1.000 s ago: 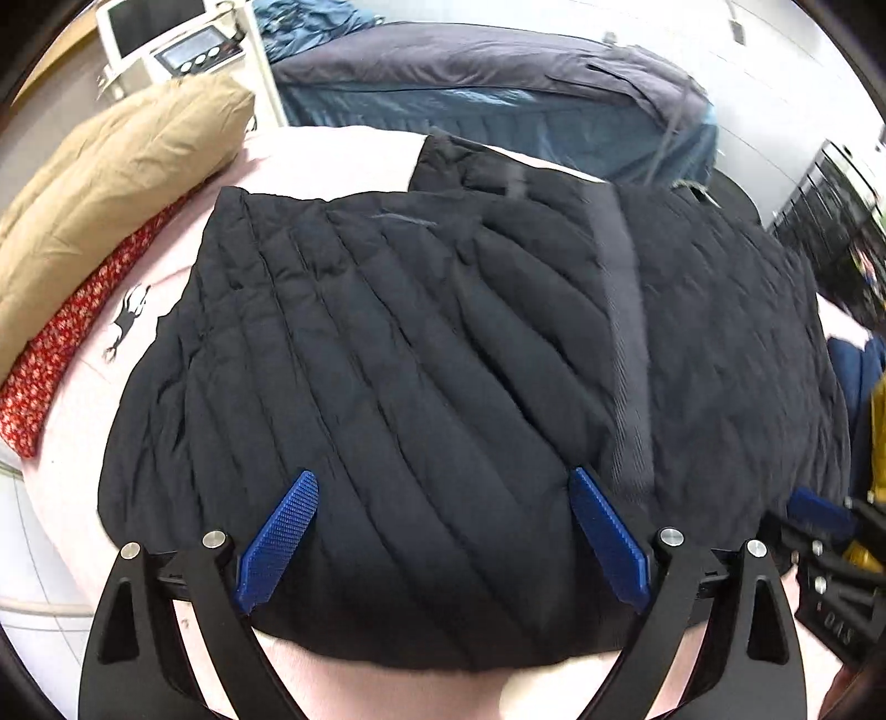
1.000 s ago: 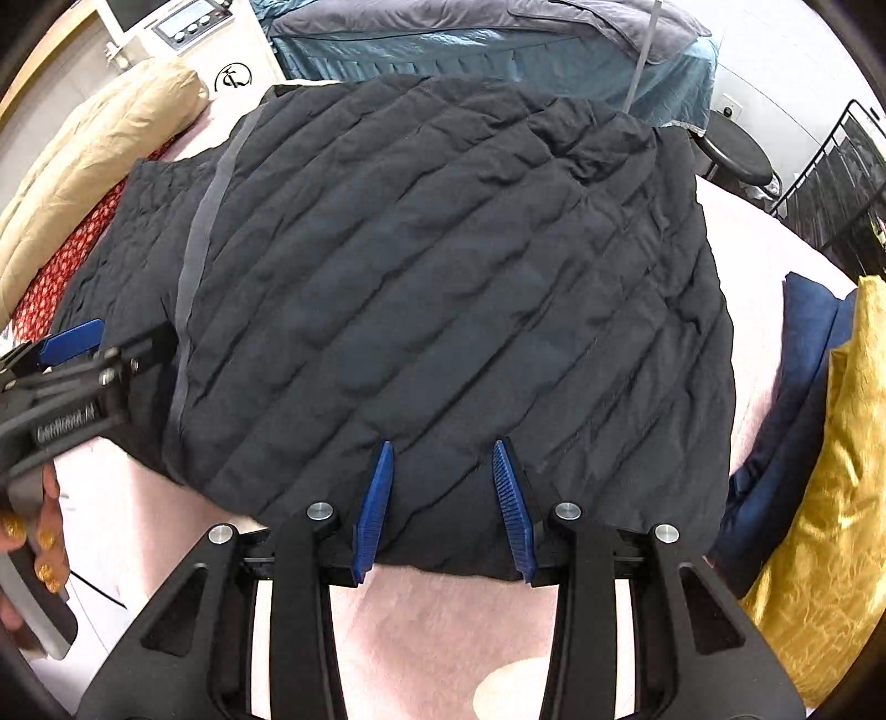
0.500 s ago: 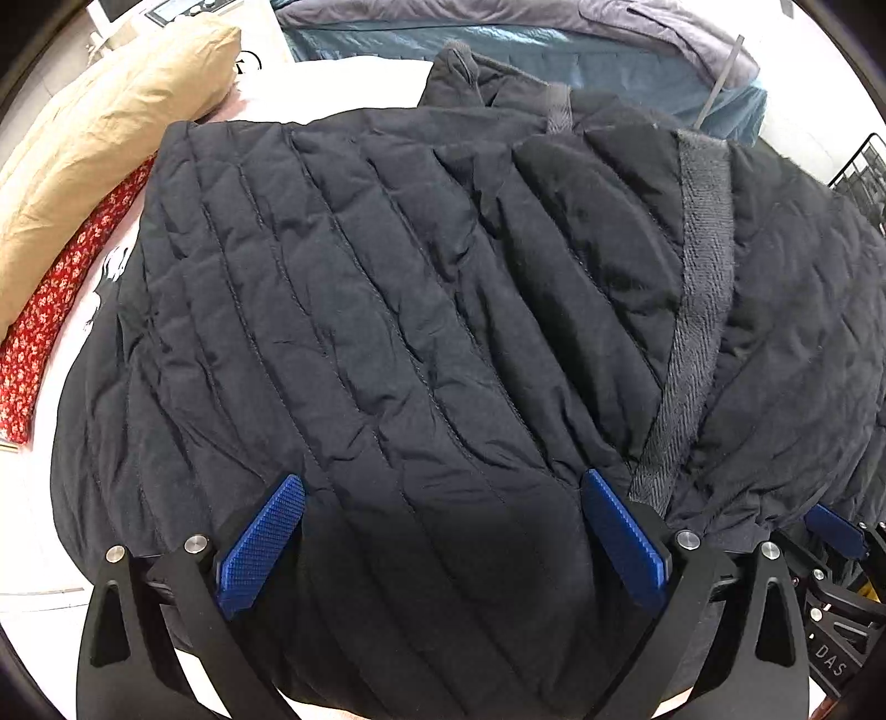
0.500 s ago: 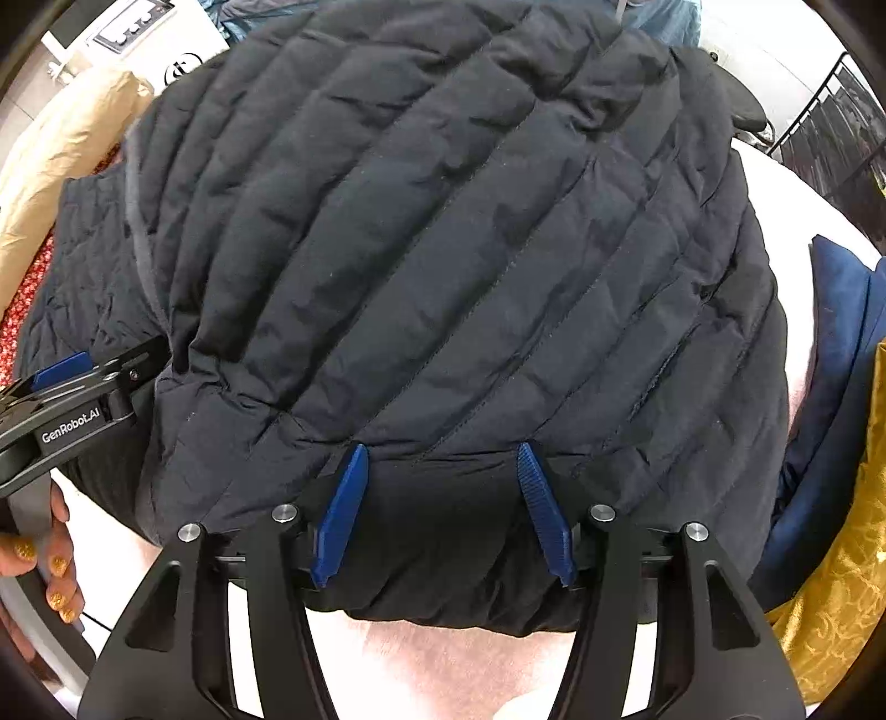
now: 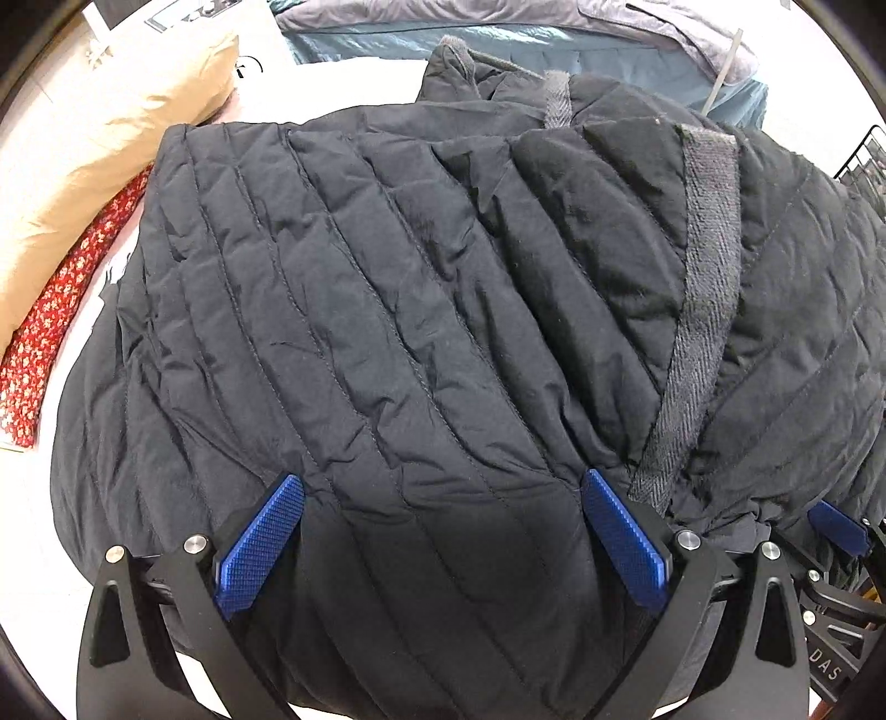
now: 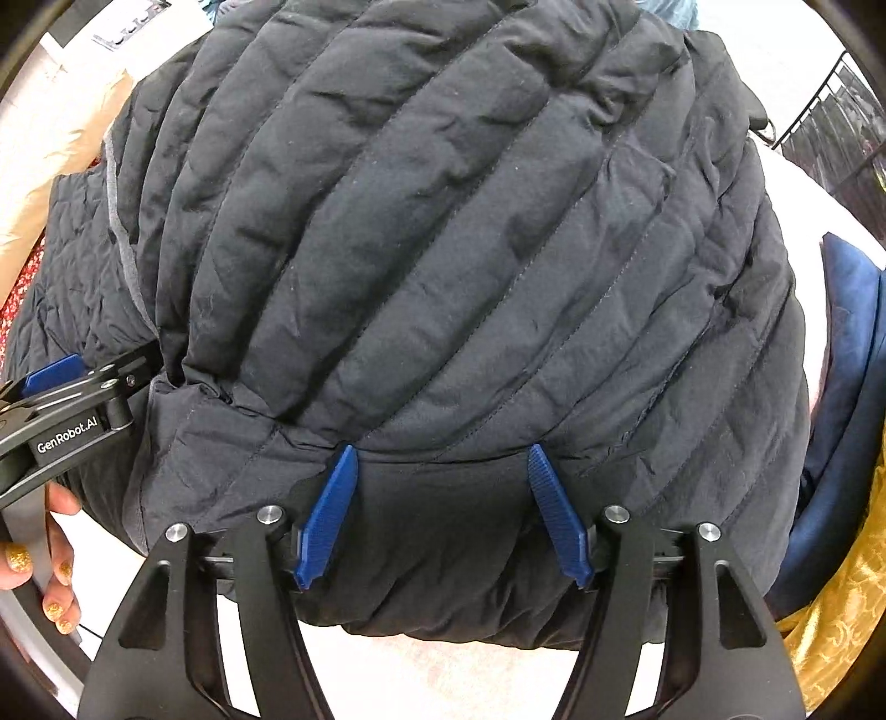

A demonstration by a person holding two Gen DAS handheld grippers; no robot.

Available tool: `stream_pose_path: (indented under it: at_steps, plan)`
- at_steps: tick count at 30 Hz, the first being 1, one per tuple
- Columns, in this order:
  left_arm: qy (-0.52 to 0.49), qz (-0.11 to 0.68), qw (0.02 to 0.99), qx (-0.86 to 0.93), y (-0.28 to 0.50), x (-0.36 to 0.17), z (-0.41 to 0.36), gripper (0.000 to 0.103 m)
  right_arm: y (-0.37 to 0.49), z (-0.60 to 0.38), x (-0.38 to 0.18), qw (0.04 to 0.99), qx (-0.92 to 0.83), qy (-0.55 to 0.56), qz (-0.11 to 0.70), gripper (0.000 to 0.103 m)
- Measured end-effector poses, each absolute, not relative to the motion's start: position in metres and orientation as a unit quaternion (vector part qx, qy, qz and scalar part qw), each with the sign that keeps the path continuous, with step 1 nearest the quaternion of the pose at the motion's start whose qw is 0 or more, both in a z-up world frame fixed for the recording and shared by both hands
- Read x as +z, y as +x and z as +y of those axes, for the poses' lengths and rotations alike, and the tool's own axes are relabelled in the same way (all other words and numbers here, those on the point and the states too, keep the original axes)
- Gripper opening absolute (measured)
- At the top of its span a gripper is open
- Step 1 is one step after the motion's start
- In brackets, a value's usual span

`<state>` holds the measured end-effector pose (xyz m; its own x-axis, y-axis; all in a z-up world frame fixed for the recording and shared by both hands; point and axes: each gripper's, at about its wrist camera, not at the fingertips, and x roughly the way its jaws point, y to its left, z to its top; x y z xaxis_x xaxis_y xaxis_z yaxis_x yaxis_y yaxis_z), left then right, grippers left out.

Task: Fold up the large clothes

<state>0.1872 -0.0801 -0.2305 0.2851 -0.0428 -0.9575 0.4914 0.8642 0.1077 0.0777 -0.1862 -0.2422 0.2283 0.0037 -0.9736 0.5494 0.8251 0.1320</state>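
1. Lying spread over the pale bed (image 5: pixel 354 83), the black quilted jacket (image 5: pixel 443 332) is filling most of both wrist views.
2. Standing wide apart, the left gripper's (image 5: pixel 443 545) blue pads (image 5: pixel 260 545) are flanking the jacket's near hem, with cloth bulging between them; nothing is being pinched.
3. Running up from just beside the left gripper's right pad, a grey tape strip (image 5: pixel 698 332) is marking the jacket's front edge.
4. Spreading at a moderate gap, the right gripper's (image 6: pixel 440 515) fingers (image 6: pixel 326 520) are straddling a fold at the jacket's near edge, tips touching the cloth, jaws not closed on it.
5. Showing at the jacket's left side in the right view, the left gripper's body is carrying a printed label, and a hand (image 6: pixel 50 559) with gold nails is holding it.
6. Sitting left of the jacket, a tan pillow (image 5: pixel 111 149) is resting beside a red floral cloth (image 5: pixel 55 310).
7. Lying right of the jacket, a navy cloth (image 6: pixel 847 399) is bordering a gold fabric (image 6: pixel 841 626).
8. Stretching beyond the jacket's far edge, a teal cover (image 5: pixel 498 41) is lying under a grey garment (image 5: pixel 664 16).
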Motion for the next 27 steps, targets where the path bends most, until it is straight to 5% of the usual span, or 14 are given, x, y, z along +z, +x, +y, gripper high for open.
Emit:
stream_pose_path:
  at_steps: [27]
  plan:
    - [0.135,0.548,0.802,-0.196,0.121,-0.173,0.039,0.097,-0.018,-0.248,-0.187,0.803,-0.191,0.245,0.509,0.065]
